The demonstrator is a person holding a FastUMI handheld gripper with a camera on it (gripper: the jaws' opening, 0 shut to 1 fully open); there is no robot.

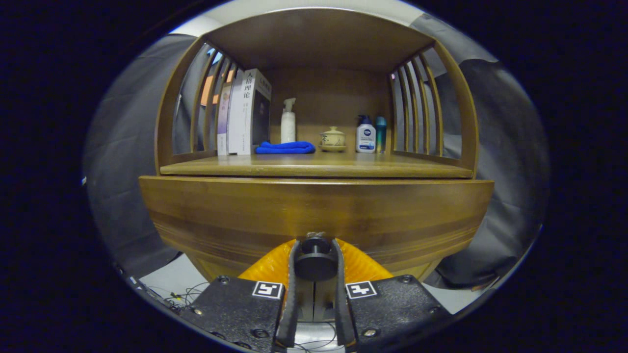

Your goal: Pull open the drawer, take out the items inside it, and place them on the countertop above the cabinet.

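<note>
1. Gripper [314,255]: two black textured housing blocks are seen at the near end, left and right.
2. A square black-and-white marker is fixed on each block's inner far corner.
3. Round screws are set at block corners.
4. Ribbed orange parts are seen flanking the fingers.

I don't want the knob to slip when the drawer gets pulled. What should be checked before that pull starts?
1. Gripper fingers on both sides of the drawer knob: ok.
2. Fingers pressing firmly enough to hold: cannot tell.
3. Knob centred between the fingers: ok.
4. Drawer front not yet pulled out: ok.
5. Free countertop space in front of the blue cloth and lidded cup: ok.
6. What lies inside the drawer: cannot tell.
</note>
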